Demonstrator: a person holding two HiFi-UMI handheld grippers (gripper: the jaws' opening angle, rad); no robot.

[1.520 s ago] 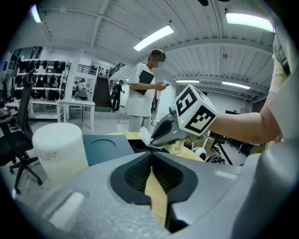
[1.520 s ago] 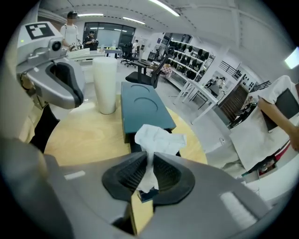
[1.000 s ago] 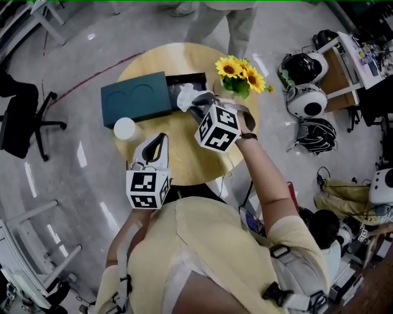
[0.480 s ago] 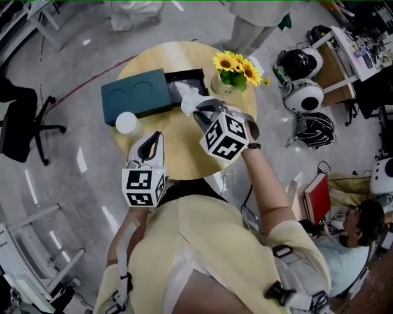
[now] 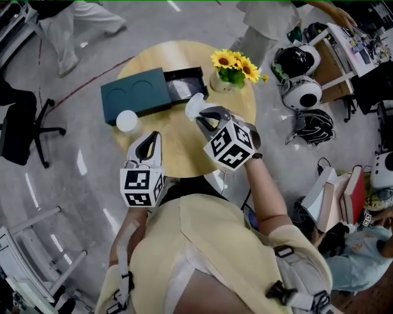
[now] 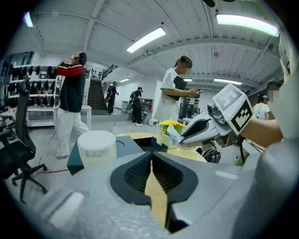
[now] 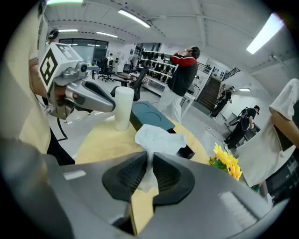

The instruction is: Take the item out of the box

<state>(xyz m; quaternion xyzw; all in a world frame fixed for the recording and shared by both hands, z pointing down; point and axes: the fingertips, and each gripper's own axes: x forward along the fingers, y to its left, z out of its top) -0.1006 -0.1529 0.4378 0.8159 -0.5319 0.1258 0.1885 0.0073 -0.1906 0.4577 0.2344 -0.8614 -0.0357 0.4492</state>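
A dark teal box (image 5: 136, 95) lies on the round wooden table (image 5: 178, 153), its black inner tray (image 5: 184, 83) slid open toward the sunflowers. My right gripper (image 5: 204, 115) is shut on a crumpled white tissue-like item (image 5: 195, 105), held above the table just clear of the tray. In the right gripper view the item (image 7: 159, 137) bunches out past the pinching jaws of the right gripper (image 7: 149, 156). Over the table's near side, my left gripper (image 5: 148, 146) is shut on nothing; in its own view the left gripper (image 6: 152, 156) points at the box (image 6: 133, 145).
A white cylindrical jar (image 5: 126, 121) stands by the box's near left corner. A pot of sunflowers (image 5: 233, 68) sits at the table's far right. Helmets (image 5: 301, 92) lie on the floor to the right, an office chair (image 5: 24, 116) to the left. People (image 5: 270, 18) stand beyond the table.
My right gripper has drawn the white item out from the tray's mouth and back toward me. The left gripper has barely shifted. People in the background have walked on.
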